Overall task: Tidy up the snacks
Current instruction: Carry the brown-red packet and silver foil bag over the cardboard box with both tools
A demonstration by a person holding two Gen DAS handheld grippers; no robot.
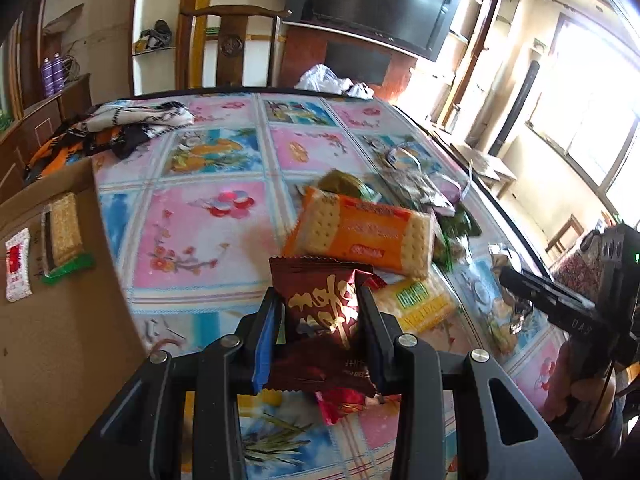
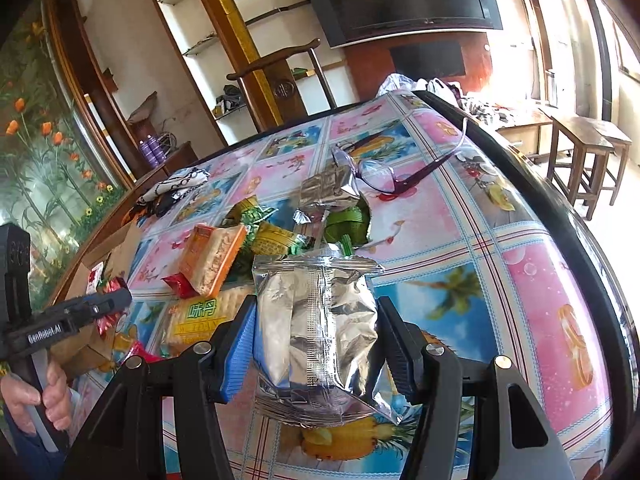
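Patterned tablecloth [image 2: 460, 240] covers table; dark television [image 1: 380, 4] beyond.

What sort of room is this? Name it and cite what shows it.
Probably a home living or dining room: a dark television on the wall, a carved wooden chair behind a table under a flowered plastic cloth, and open shelves.

Black tool [image 1: 320, 312], blue pads [image 2: 240, 344], silver screws
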